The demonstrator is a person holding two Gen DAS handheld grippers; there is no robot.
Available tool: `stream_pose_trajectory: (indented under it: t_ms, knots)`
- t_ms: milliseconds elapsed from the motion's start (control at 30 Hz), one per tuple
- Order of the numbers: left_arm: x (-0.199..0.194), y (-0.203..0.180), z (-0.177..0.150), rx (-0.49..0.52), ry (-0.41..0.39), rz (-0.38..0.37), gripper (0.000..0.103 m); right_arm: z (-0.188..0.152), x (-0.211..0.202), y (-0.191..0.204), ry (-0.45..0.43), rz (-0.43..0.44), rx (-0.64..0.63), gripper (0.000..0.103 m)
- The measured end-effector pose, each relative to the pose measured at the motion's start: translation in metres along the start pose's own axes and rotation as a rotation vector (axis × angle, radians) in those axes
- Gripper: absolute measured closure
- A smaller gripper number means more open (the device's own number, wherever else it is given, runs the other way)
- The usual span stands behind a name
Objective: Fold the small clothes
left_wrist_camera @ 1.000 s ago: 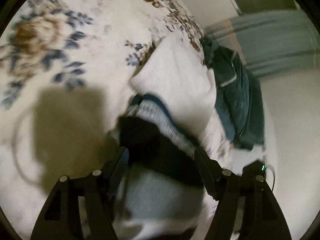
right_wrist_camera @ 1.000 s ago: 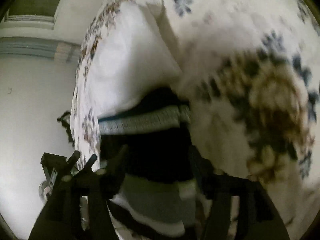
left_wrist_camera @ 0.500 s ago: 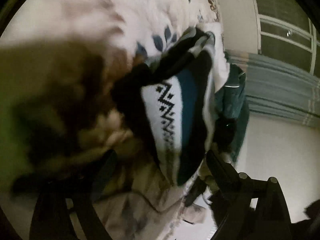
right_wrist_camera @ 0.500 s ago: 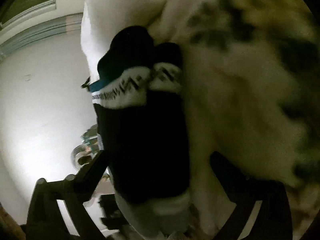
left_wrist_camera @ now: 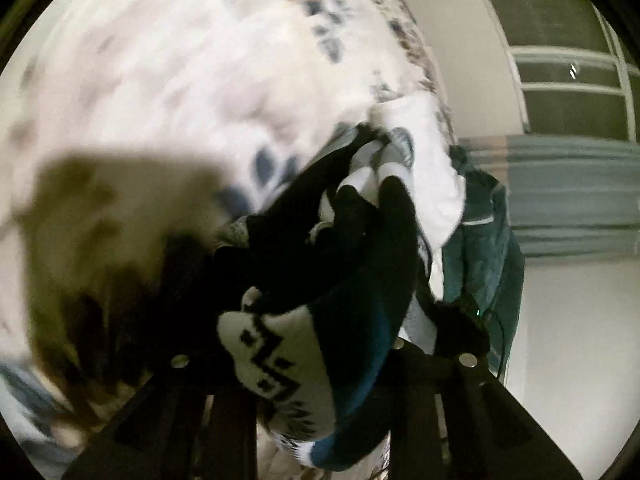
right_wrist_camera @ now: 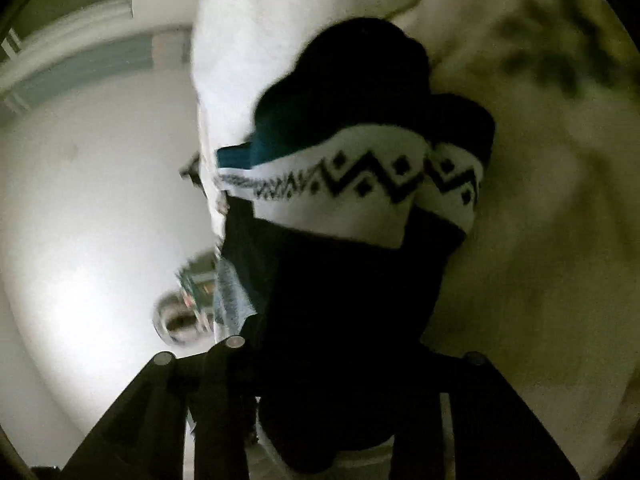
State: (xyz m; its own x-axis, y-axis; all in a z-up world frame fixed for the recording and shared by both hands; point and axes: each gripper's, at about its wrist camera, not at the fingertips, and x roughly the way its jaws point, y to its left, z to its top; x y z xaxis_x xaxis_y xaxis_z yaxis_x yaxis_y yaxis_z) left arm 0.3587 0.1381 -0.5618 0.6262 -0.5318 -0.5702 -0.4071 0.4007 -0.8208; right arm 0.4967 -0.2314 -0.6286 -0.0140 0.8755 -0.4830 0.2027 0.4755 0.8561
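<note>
A small knitted garment (left_wrist_camera: 320,320), black and teal with a white zigzag band, hangs bunched between my two grippers over a floral bed cover (left_wrist_camera: 180,80). My left gripper (left_wrist_camera: 320,364) is shut on the garment's near end. In the right wrist view the same garment (right_wrist_camera: 352,184) fills the middle, and my right gripper (right_wrist_camera: 340,360) is shut on its black part. The fingertips of both grippers are hidden by the cloth.
A white folded cloth (left_wrist_camera: 432,168) lies on the bed behind the garment; it also shows in the right wrist view (right_wrist_camera: 280,40). A teal garment (left_wrist_camera: 480,248) hangs at the bed's edge. A window (left_wrist_camera: 560,80) and a pale wall (right_wrist_camera: 80,220) are beyond.
Both grippers have lifted the garment off the bed and turned it, so the zigzag band now faces the cameras. The left gripper's view has swung back toward the bed.
</note>
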Motion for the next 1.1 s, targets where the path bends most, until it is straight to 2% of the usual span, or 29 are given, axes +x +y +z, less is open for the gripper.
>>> stream_pose_trajectory:
  t_ms: [33,133,167,233,300,333,367,400,433,467,533,567,633,700,733,767,833,900,1000,1033,1100]
  knots:
    - [-0.005,-0.008,0.008,0.015,0.011,-0.028,0.083,-0.013,-0.007,0.002,-0.025,0.001,0.004,0.070]
    - [-0.017,-0.026,0.029,0.107,0.049,-0.019,0.083,-0.073,-0.030,0.002,-0.126,0.004,0.038,0.070]
    - [-0.019,-0.032,0.036,0.134,0.073,-0.006,0.083,-0.107,-0.039,0.000,-0.178,0.000,0.072,0.070]
    - [-0.016,-0.036,0.050,0.182,0.163,0.000,0.083,-0.158,-0.047,-0.001,-0.236,0.006,0.110,0.070]
    - [-0.001,-0.039,0.060,0.240,0.277,0.030,0.082,-0.217,-0.042,0.000,-0.283,-0.066,0.135,0.070]
    - [0.007,-0.039,0.059,0.273,0.331,0.048,0.072,-0.241,-0.034,-0.002,-0.296,-0.107,0.175,0.070]
    - [0.012,-0.035,0.056,0.306,0.379,0.070,0.053,-0.257,-0.028,-0.007,-0.296,-0.126,0.214,0.070]
    - [0.021,-0.032,0.054,0.343,0.418,0.102,0.040,-0.271,-0.017,-0.014,-0.274,-0.137,0.255,0.068]
    - [0.025,-0.027,0.051,0.353,0.439,0.135,0.029,-0.280,-0.007,-0.031,-0.241,-0.154,0.314,0.061]
    - [0.027,-0.021,0.048,0.347,0.455,0.164,0.029,-0.287,-0.004,-0.045,-0.223,-0.154,0.369,0.053]
    - [0.016,-0.015,0.043,0.335,0.428,0.163,0.029,-0.295,-0.005,-0.070,-0.180,-0.089,0.446,0.040]
    - [0.005,-0.016,0.041,0.324,0.396,0.140,0.029,-0.299,-0.011,-0.076,-0.158,-0.084,0.459,0.038]
    - [-0.017,-0.022,0.033,0.352,0.332,0.145,0.029,-0.308,-0.030,-0.081,-0.132,-0.109,0.425,0.037]
    - [-0.045,-0.028,0.021,0.400,0.250,0.214,0.029,-0.320,-0.053,-0.082,-0.081,-0.195,0.381,0.032]
    - [-0.057,-0.029,0.013,0.435,0.208,0.247,0.029,-0.328,-0.066,-0.083,-0.054,-0.291,0.369,0.029]
    - [-0.072,-0.031,0.001,0.485,0.163,0.294,0.029,-0.333,-0.074,-0.083,-0.038,-0.351,0.363,0.029]
    - [-0.082,-0.027,-0.012,0.512,0.127,0.337,0.029,-0.338,-0.097,-0.082,-0.017,-0.418,0.350,0.029]
    - [-0.088,-0.009,-0.024,0.493,0.107,0.383,0.029,-0.336,-0.119,-0.082,-0.033,-0.441,0.312,0.029]
    - [-0.082,0.015,-0.028,0.396,0.123,0.396,0.029,-0.282,-0.132,-0.061,-0.107,-0.435,0.219,0.029]
    - [-0.081,0.019,-0.027,0.374,0.122,0.394,0.029,-0.258,-0.119,-0.046,-0.129,-0.432,0.192,0.028]
    - [-0.076,0.018,-0.020,0.353,0.119,0.375,0.029,-0.216,-0.115,-0.041,-0.164,-0.411,0.096,0.023]
